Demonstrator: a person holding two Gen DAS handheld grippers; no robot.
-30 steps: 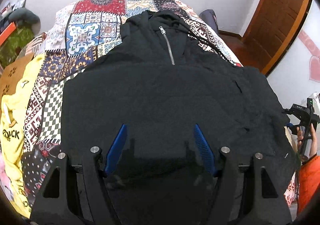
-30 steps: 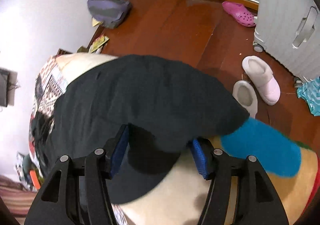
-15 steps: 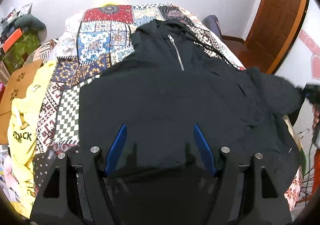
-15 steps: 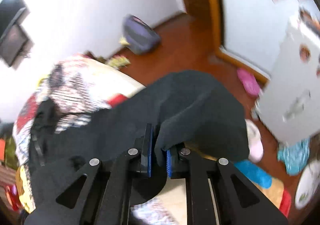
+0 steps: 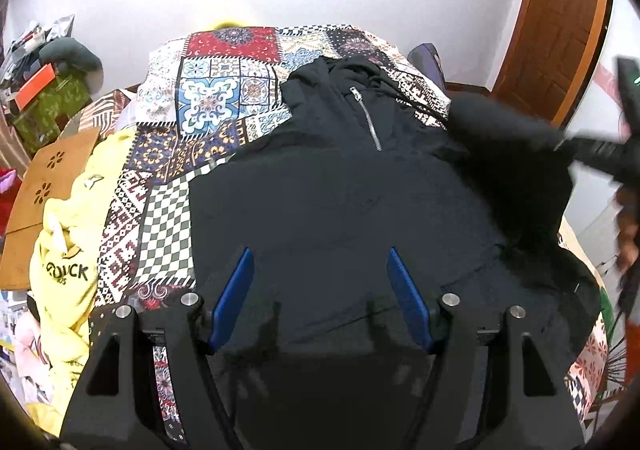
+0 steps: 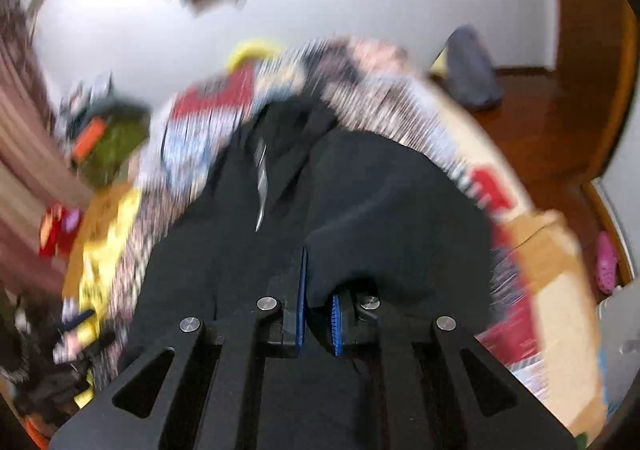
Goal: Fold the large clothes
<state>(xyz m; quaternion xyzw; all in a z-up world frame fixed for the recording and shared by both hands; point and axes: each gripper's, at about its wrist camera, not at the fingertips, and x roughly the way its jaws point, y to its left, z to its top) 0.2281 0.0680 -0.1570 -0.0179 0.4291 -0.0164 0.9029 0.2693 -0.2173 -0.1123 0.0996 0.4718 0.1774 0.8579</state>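
Note:
A large black zip hoodie lies front-up on the patchwork bedspread, hood toward the wall. My left gripper is open and empty, hovering over the hoodie's lower hem. My right gripper is shut on the hoodie's right sleeve and holds it lifted above the body of the garment. In the left wrist view the raised sleeve and the right gripper show at the right. The right wrist view is motion-blurred.
A yellow garment and a brown cardboard piece lie on the bed's left side. Clutter is stacked at the far left. A wooden door stands at the right, with a pink shoe on the floor.
My right gripper closed on the sleeve at the bed's edge, lifted it and swung it in over the hoodie. The left gripper stayed open and rose slightly.

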